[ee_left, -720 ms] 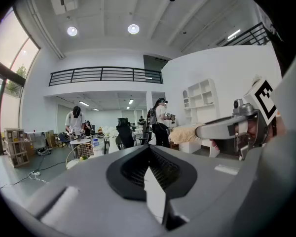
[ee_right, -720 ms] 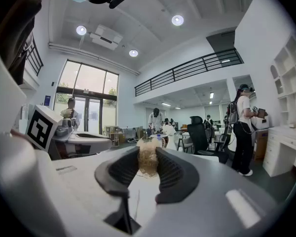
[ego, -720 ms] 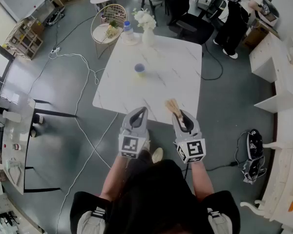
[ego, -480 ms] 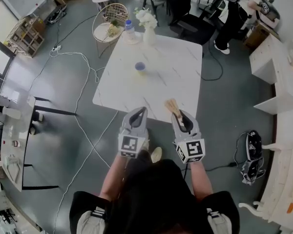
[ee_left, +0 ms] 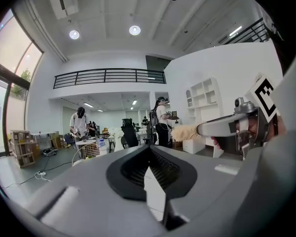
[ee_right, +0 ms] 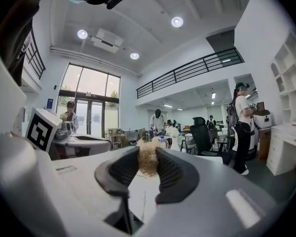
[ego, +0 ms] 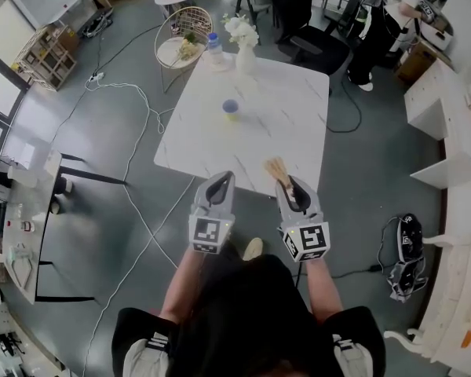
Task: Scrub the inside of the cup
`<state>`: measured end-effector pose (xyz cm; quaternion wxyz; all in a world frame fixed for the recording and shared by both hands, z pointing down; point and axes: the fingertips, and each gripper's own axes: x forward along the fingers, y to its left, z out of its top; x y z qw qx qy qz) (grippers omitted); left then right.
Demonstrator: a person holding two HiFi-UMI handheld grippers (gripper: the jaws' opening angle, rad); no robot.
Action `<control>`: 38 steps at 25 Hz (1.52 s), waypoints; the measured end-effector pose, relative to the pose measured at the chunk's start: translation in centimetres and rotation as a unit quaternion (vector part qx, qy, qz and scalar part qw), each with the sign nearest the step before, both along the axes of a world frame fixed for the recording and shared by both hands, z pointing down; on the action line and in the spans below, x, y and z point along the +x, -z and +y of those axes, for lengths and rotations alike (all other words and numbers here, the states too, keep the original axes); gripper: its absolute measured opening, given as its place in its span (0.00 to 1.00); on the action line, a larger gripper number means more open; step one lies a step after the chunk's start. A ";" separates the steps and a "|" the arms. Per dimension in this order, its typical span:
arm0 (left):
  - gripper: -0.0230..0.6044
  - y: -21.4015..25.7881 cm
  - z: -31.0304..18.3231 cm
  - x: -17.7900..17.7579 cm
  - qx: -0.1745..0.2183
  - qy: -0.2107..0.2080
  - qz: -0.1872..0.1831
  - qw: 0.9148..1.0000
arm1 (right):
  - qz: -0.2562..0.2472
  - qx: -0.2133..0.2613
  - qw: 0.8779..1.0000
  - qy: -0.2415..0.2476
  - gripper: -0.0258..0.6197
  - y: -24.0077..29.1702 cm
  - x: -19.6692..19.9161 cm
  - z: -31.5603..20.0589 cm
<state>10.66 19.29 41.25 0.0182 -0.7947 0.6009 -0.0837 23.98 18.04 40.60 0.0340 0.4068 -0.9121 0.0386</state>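
Right claw (ego: 286, 182) clamped on straw brush (ego: 276, 168), left claw (ego: 225, 177) pinched shut, empty. Holds both level at worktop's (ego: 286, 124) near edge; faces blue cup (ego: 231, 108) well ahead, mid-worktop, straight beyond the left claw, brush pointing forward.

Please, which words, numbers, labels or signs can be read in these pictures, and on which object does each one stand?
No text here can be read.
Black-and-white square marker cubes: coded patterns, no letters.
Small blue wall sign beside the tall glass doors: too small to read.
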 end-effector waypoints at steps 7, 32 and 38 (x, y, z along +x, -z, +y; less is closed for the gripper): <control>0.05 -0.1 -1.0 -1.8 -0.002 -0.002 -0.006 1.000 | 0.001 -0.004 1.000 0.002 0.20 -0.3 -2.1 -1.3; 0.05 -5.6 -17.2 -13.5 -0.073 -0.144 0.002 0.987 | 0.009 -0.085 0.988 -0.129 0.20 -4.6 -14.3 -14.4; 0.05 -6.4 -19.5 -14.9 -0.077 -0.184 0.003 0.980 | 0.018 -0.099 0.982 -0.160 0.20 -5.6 -15.8 -15.7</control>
